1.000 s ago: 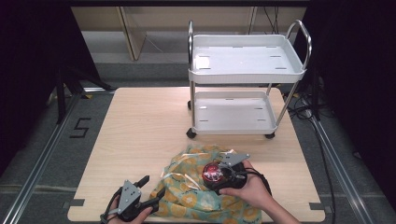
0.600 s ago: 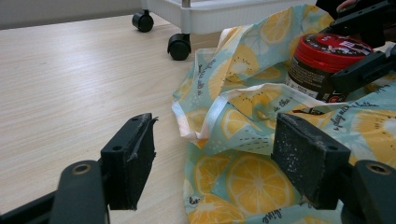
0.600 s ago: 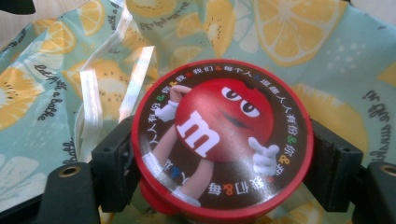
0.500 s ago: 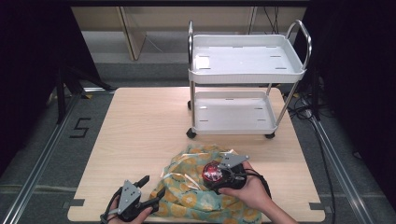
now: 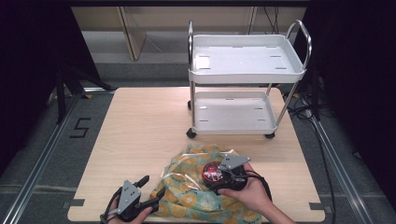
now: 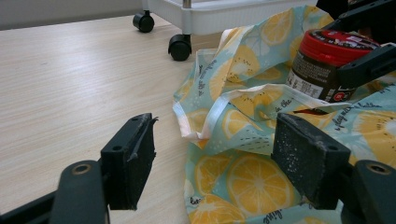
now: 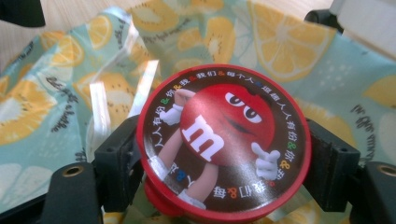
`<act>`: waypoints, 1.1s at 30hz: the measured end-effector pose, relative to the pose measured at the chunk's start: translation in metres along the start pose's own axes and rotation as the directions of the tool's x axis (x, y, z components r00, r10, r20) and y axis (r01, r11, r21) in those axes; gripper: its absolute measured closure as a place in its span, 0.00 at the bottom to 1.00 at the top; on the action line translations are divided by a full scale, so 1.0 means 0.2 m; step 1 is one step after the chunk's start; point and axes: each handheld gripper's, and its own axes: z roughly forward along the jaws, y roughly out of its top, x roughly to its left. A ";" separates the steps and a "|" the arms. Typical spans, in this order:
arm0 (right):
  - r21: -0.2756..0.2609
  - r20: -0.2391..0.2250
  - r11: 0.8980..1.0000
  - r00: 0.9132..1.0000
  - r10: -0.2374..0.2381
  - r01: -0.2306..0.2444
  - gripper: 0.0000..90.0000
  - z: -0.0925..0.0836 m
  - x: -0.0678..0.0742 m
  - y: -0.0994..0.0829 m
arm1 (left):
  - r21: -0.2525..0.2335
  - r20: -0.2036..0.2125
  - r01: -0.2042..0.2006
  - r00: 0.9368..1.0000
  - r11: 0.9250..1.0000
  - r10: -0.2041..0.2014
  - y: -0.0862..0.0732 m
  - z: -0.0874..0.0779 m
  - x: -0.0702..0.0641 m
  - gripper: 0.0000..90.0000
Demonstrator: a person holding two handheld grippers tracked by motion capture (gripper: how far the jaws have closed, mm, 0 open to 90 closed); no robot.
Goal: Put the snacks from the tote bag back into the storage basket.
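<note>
We are clamping the right gripper (image 5: 223, 176) on the red-lidded candy jar (image 7: 223, 147) over the lemon-print bag (image 5: 196, 193), so our open-jawed left gripper (image 6: 215, 161) should be pinching the bag's rim wide.

A white "m" marks the jar's red lid (image 7: 223, 142); a "5" marks the floor (image 5: 80, 127).

Place: it looked like a lab or recording studio.
Evidence: dark curtains, floor rails (image 5: 44, 154), bare wooden table (image 5: 140, 126), white cart (image 5: 247, 70).
</note>
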 end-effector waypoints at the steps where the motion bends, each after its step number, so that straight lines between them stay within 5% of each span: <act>1: 0.002 -0.008 1.000 1.000 0.005 -0.005 0.29 0.00 0.00 0.00 | 0.002 -0.001 -0.001 1.000 1.000 0.001 0.00 0.00 0.00 0.32; 33: -0.068 0.028 0.997 0.999 0.042 -0.040 0.29 -0.09 0.00 0.08 | -0.022 -0.005 0.023 1.000 0.999 -0.023 0.00 0.00 0.00 0.32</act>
